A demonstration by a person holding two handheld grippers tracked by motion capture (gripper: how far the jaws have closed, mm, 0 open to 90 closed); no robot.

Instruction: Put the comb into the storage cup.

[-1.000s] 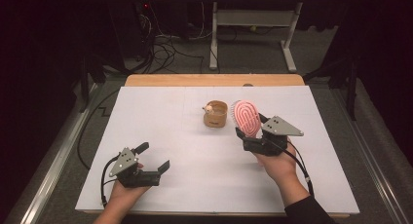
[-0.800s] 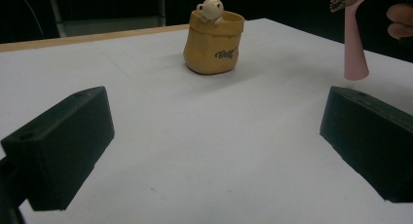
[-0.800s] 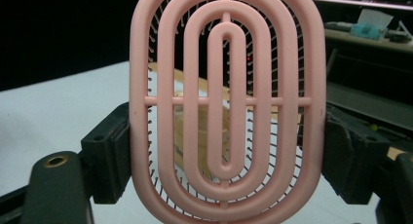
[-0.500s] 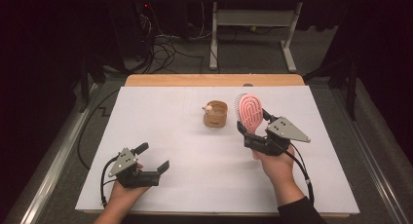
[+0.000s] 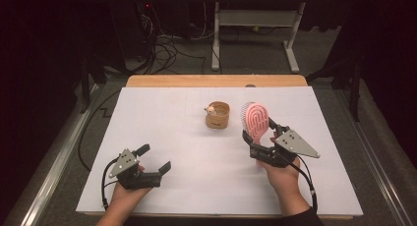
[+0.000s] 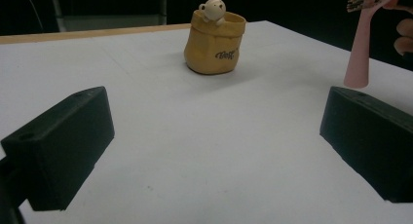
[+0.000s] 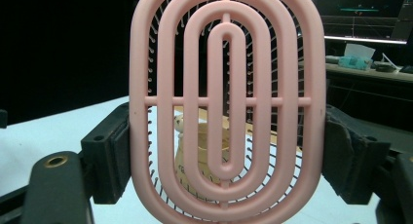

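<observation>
White surface [image 5: 162, 132] under me, my right tongs [image 5: 256, 137] hold the pink brush [image 5: 255, 122] upright beside the pot [image 5: 218, 115], so I should lower it slowly, handle first, while my left tongs [image 5: 153, 159] rest wide open.

text: "Bear" (unsure) | on: front of yellow bear pot [image 6: 214, 44]

A pink oval hairbrush [image 5: 256, 122] with an open, ringed back stood upright, clamped at both edges of its head. Its handle pointed down at the white table [image 5: 187, 137], near a small yellow pouch-shaped cup [image 5: 218, 115].
</observation>
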